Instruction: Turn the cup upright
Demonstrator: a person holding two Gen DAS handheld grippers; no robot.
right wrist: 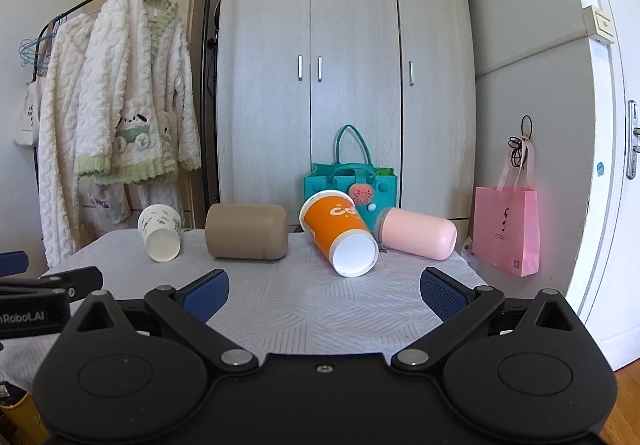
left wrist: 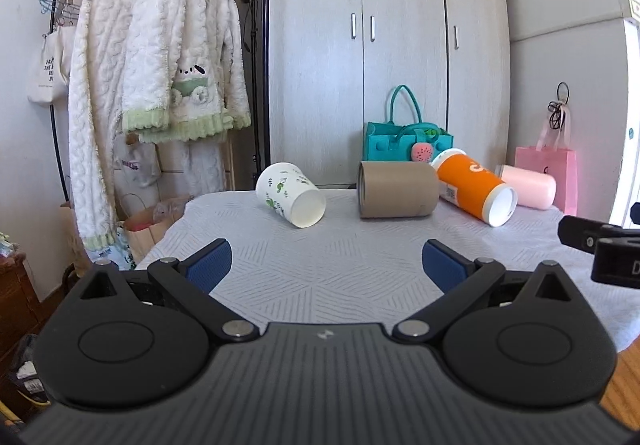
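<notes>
Several cups lie on their sides along the far edge of the table [left wrist: 328, 269]: a white paper cup with green prints [left wrist: 291, 193] [right wrist: 160, 231], a brown cup [left wrist: 396, 189] [right wrist: 247, 231], an orange paper cup [left wrist: 476, 192] [right wrist: 340, 231] and a pink cup [left wrist: 528, 187] [right wrist: 418, 232]. My left gripper [left wrist: 327, 265] is open and empty, well short of the white and brown cups. My right gripper [right wrist: 325, 295] is open and empty, short of the orange cup.
The table has a white patterned cloth [right wrist: 312, 301]. A teal bag [right wrist: 350, 185] stands behind the cups. A pink paper bag [right wrist: 506, 231] hangs at the right. A clothes rack with white robes [left wrist: 160, 65] stands left; a wardrobe [right wrist: 344, 77] behind.
</notes>
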